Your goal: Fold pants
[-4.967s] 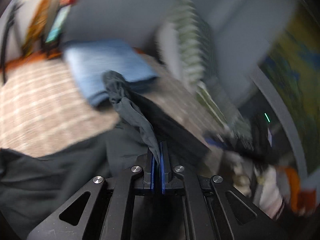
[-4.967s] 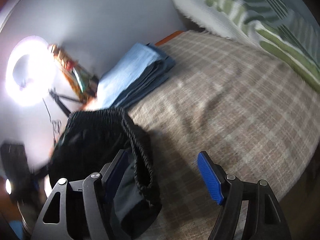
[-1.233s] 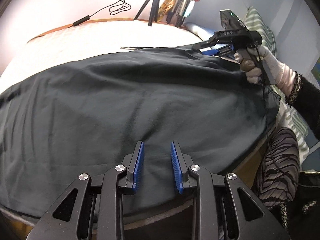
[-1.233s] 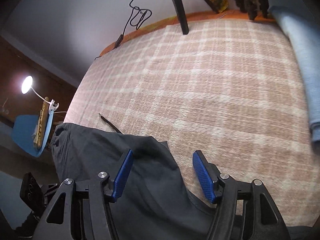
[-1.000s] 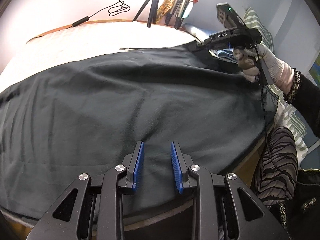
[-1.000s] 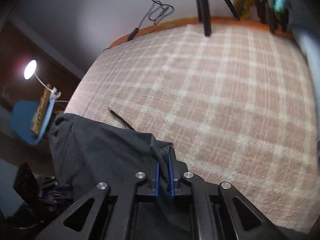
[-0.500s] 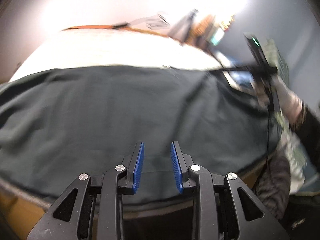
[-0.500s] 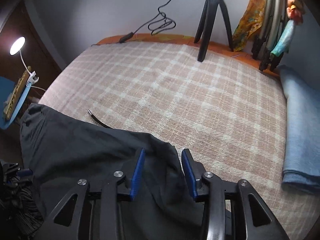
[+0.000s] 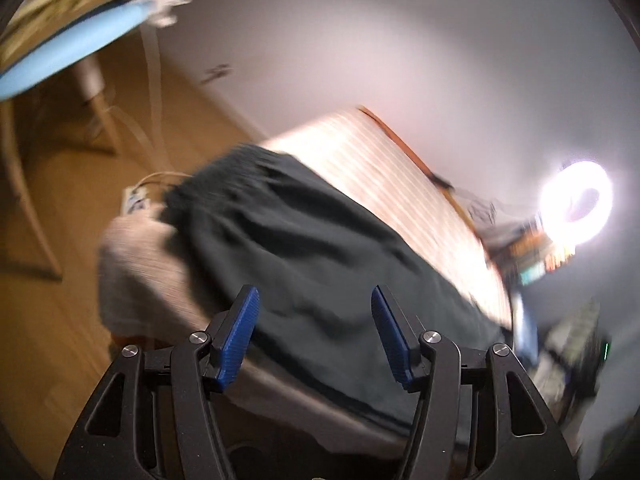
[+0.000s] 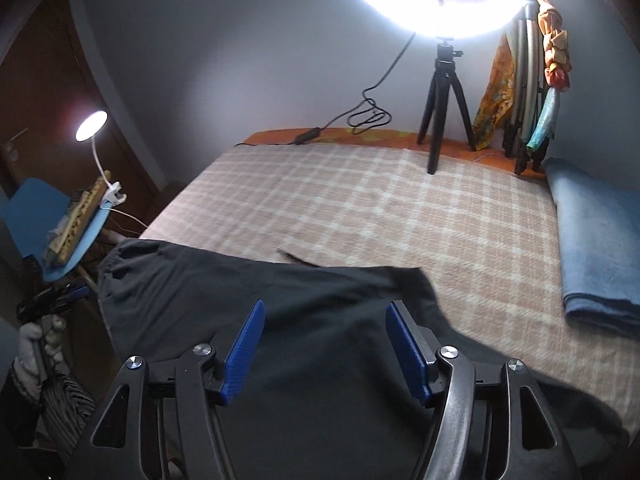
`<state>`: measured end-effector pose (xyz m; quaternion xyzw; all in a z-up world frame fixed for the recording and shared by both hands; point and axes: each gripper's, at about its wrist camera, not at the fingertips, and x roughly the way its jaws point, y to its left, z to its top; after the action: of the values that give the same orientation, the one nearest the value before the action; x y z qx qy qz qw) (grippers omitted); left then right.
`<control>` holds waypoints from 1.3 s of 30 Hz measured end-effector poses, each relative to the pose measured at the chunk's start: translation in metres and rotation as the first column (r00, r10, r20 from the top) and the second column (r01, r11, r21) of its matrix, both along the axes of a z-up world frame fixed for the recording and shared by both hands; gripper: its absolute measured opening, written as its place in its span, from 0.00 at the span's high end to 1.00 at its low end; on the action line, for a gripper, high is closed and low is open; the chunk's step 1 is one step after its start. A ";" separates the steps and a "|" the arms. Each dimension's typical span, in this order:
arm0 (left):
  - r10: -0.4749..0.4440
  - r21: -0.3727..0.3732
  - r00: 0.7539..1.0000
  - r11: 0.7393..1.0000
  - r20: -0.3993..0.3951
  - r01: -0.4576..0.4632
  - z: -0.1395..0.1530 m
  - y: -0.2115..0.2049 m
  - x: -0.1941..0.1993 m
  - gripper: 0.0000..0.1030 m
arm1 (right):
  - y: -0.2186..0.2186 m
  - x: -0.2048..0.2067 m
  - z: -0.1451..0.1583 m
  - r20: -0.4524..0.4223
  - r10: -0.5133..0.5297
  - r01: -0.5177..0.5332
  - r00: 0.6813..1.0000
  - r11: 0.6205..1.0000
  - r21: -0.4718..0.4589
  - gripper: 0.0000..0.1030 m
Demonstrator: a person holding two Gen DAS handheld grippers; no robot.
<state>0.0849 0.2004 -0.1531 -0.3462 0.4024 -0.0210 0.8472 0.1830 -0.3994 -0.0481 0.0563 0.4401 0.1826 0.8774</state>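
Dark grey pants point(image 10: 280, 320) lie spread along the near edge of the plaid bed point(image 10: 400, 208), their gathered waistband point(image 9: 240, 164) hanging over the bed's left corner. My right gripper point(image 10: 325, 312) hovers above the cloth, its jaws opening and nothing between the blue pads. The blurred left wrist view shows my left gripper point(image 9: 312, 300) off the bed's side, above the pants point(image 9: 320, 248), jaws opening and empty. A gloved hand holds that left gripper point(image 10: 52, 300) at the far left of the right wrist view.
A ring light on a black tripod point(image 10: 444, 92) stands at the bed's far edge, with a cable beside it. A folded blue blanket point(image 10: 596, 248) lies at the right. A blue chair point(image 10: 44, 216) with a clip lamp stands left of the bed. Wooden floor point(image 9: 60, 320) lies below.
My right gripper let go of the pants' hem, opened and rose. My left gripper swung fast toward the waistband end, rolled, and opened wider.
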 end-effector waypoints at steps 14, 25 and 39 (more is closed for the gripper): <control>0.184 -0.203 0.977 0.958 -0.105 -0.202 -0.056 0.063 0.020 0.44 | 0.046 -0.024 -0.005 -0.015 0.039 -0.039 0.999 0.999 0.022 0.34; 0.196 -0.213 0.973 0.952 -0.118 -0.218 -0.073 0.071 0.049 0.44 | 0.047 -0.016 -0.005 -0.033 0.029 -0.028 0.999 0.999 0.029 0.34; 0.177 -0.099 0.984 0.979 0.004 -0.176 -0.053 0.054 0.060 0.82 | 0.045 -0.012 -0.015 -0.066 0.004 -0.001 0.998 0.999 0.039 0.33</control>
<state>0.1447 0.2541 -0.2062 -0.4218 0.3633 0.0323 0.8301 0.1707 -0.3545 -0.0635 0.0788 0.4652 0.1903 0.8609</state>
